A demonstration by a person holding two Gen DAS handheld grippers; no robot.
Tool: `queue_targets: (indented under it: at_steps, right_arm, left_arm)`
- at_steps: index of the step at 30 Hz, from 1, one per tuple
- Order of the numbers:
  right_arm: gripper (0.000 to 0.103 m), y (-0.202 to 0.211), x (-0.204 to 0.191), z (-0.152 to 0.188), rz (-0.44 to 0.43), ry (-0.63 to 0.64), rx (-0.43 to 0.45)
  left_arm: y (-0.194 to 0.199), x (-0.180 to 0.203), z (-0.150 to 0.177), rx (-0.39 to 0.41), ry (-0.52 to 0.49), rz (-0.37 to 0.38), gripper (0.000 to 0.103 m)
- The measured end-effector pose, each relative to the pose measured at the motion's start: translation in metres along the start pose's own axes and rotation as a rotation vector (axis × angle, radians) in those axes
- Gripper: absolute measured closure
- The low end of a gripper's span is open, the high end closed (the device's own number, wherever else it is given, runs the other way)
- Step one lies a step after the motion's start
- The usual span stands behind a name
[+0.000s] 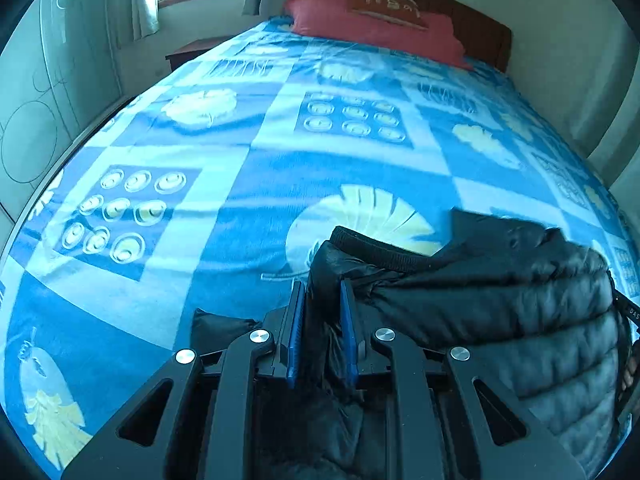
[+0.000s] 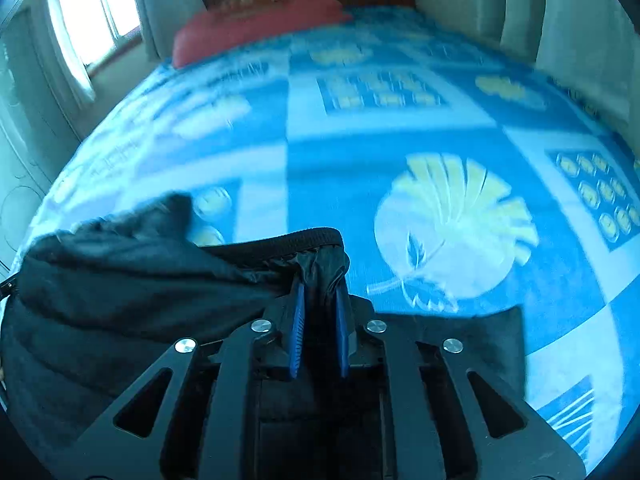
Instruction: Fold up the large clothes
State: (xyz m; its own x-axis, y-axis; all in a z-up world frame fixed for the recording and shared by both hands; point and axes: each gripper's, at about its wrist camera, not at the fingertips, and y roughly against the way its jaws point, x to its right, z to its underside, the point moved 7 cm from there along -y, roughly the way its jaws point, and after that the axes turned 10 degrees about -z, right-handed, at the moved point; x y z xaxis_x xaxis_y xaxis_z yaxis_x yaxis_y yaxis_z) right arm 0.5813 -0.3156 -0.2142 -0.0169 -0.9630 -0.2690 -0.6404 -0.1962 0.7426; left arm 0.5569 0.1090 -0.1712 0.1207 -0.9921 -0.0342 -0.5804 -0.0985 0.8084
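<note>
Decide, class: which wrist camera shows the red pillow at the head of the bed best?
The left wrist view. There the red pillow is sharp, lying against the headboard with a brown cushion on it. The right wrist view shows the same pillow smaller and blurred.

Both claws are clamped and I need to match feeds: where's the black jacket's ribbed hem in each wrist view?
Left wrist: ribbed hem runs centre to right, just above the left claw.
Right wrist: same band runs left of centre, above the right claw.
Shared landmark: red pillow.
</note>
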Motion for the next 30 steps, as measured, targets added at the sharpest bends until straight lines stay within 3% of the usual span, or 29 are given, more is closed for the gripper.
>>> queue_targets:
  at_steps: [4, 6, 8, 9, 12, 14, 18, 21, 24, 27, 30]
  right_arm:
    - [0.082, 0.0, 0.001, 0.001, 0.009, 0.002, -0.005]
    - [0.072, 0.01, 0.001, -0.001, 0.0, -0.01, 0.012]
    - [0.064, 0.026, 0.003, -0.004, 0.014, -0.038, 0.061]
    - [0.061, 0.033, 0.003, -0.005, 0.023, -0.051, 0.083]
    - [0.061, 0.056, -0.018, -0.008, -0.022, -0.058, 0.144]
    - [0.061, 0.059, -0.048, -0.008, -0.083, -0.025, 0.147]
    - [0.061, 0.048, -0.113, -0.002, -0.186, 0.059, 0.109]
    - [0.061, 0.029, -0.152, 0.007, -0.223, 0.118, 0.071]
    - [0.061, 0.002, -0.172, 0.022, -0.196, 0.164, 0.011]
    - [0.06, -0.025, -0.171, 0.036, -0.128, 0.184, -0.047]
    - [0.06, -0.019, -0.17, 0.034, -0.14, 0.17, -0.037]
  left_arm:
    - [-0.003, -0.006, 0.003, 0.005, 0.032, 0.003, 0.072]
    - [0.007, -0.015, 0.002, 0.007, 0.069, -0.001, 0.057]
    - [0.019, -0.022, 0.002, 0.007, 0.101, 0.02, 0.052]
    - [0.028, -0.029, 0.001, 0.015, 0.123, -0.005, 0.044]
    - [0.05, -0.041, -0.004, 0.067, 0.18, -0.046, 0.042]
    - [0.066, -0.03, -0.007, 0.103, 0.187, -0.016, 0.042]
    - [0.082, 0.042, 0.001, 0.101, 0.097, 0.135, 0.042]
    - [0.074, 0.096, 0.013, 0.069, 0.021, 0.192, 0.042]
    - [0.05, 0.124, 0.026, 0.021, -0.017, 0.171, 0.042]
    - [0.026, 0.136, 0.038, -0.004, -0.082, 0.094, 0.042]
    - [0.026, 0.136, 0.038, -0.002, -0.093, 0.09, 0.042]
